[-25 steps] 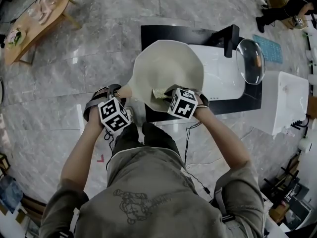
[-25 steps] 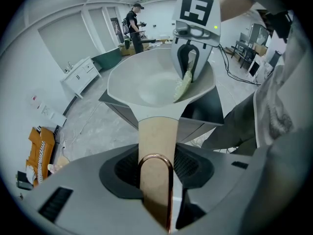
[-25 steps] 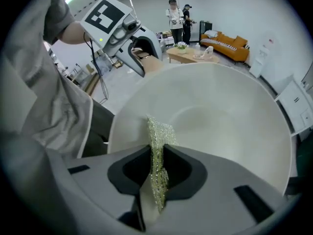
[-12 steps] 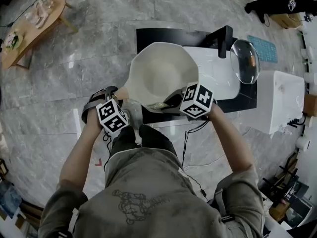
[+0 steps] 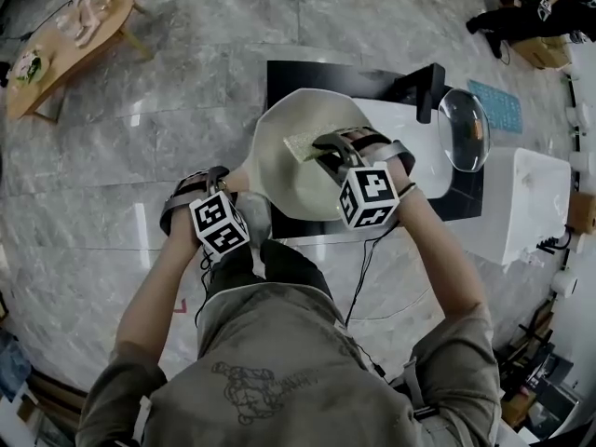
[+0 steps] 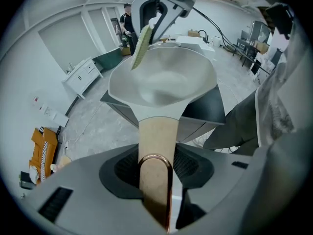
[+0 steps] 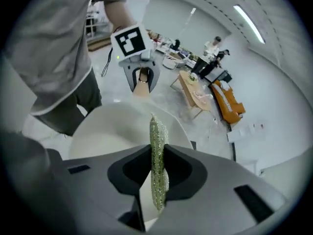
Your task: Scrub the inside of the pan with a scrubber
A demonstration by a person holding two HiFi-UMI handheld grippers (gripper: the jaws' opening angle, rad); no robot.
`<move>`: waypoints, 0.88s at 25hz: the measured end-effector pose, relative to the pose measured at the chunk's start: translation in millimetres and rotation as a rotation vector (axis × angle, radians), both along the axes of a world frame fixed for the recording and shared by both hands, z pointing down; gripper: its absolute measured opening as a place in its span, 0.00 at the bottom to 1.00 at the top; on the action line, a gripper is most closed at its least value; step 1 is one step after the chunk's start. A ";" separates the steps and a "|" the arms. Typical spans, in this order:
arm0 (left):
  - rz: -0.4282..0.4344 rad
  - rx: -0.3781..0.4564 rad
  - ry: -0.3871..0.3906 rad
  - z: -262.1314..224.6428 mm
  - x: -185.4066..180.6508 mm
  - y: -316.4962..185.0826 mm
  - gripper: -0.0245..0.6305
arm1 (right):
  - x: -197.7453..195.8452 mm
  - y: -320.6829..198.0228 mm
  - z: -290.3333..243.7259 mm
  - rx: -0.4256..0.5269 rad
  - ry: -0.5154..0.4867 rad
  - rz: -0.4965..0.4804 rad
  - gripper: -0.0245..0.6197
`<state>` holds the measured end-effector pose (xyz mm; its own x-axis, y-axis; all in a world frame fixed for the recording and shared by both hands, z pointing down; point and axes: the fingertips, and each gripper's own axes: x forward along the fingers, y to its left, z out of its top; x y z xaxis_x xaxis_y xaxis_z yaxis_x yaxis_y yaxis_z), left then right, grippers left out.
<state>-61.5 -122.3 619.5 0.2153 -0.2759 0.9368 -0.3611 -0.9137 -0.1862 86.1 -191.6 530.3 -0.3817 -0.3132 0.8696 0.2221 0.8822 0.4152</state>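
Note:
A white pan (image 5: 300,170) with a beige handle is held out above the edge of the black counter. My left gripper (image 5: 216,182) is shut on the handle (image 6: 156,136), whose copper hanging loop lies between the jaws. My right gripper (image 5: 323,149) reaches into the pan from the right and is shut on a flat yellow-green scrubber (image 5: 303,144). The scrubber (image 7: 157,151) stands on edge between the right jaws over the pan's inner surface (image 7: 115,131). In the left gripper view the scrubber (image 6: 141,47) hangs at the pan's far rim (image 6: 164,80).
Behind the pan lie a black counter (image 5: 298,74) with a white sink (image 5: 410,142), a black faucet (image 5: 428,89) and a glass lid (image 5: 464,128). A white cabinet (image 5: 526,198) stands right. A wooden table (image 5: 65,40) sits far left on the marble floor.
My right gripper has carried the scrubber from the pan's near rim across to the middle of its inside. The left gripper still holds the handle in about the same place.

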 end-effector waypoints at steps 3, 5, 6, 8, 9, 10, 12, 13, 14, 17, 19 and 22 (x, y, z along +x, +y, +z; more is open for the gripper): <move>0.001 0.004 -0.001 0.0 0.5 0.3 0.32 | -5.1 -17.7 19.1 0.144 0.089 -0.127 0.15; 0.000 0.005 -0.002 0.3 0.3 0.7 0.32 | -4.5 -30.6 33.4 0.222 0.153 -0.190 0.15; 0.000 0.006 -0.003 0.7 0.4 0.4 0.32 | -3.2 -37.5 40.2 0.247 0.181 -0.208 0.15; -0.001 0.008 -0.003 1.4 1.1 -0.1 0.32 | 1.8 -48.9 54.2 0.270 0.231 -0.232 0.15; -0.002 0.008 -0.002 1.5 1.4 -0.1 0.32 | 4.6 -51.9 61.0 0.274 0.252 -0.245 0.15; -0.003 0.009 -0.001 1.4 1.6 0.2 0.32 | 7.0 -52.4 67.4 0.274 0.270 -0.260 0.15; -0.005 0.010 0.001 0.9 1.2 0.9 0.32 | 12.1 -48.1 80.1 0.269 0.313 -0.296 0.15; -0.005 0.011 0.002 0.7 0.6 1.1 0.32 | 15.8 -44.9 86.8 0.263 0.339 -0.309 0.15; -0.006 0.012 0.004 0.7 0.2 1.1 0.32 | 20.4 -42.0 93.2 0.250 0.363 -0.309 0.15; -0.005 0.009 0.012 1.0 0.5 1.6 0.32 | 37.9 -36.5 105.1 0.186 0.410 -0.243 0.15; -0.003 0.007 0.016 0.8 0.6 1.4 0.32 | 51.5 -34.1 107.1 0.138 0.433 -0.181 0.15; -0.004 0.002 0.022 1.2 0.5 1.1 0.32 | 74.5 -27.3 107.9 0.055 0.459 -0.098 0.16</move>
<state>-61.0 -121.2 620.6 0.2349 -0.2783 0.9313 -0.3690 -0.9119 -0.1795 160.6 -218.8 638.2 0.0081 -0.3452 0.9385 0.4751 0.8272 0.3001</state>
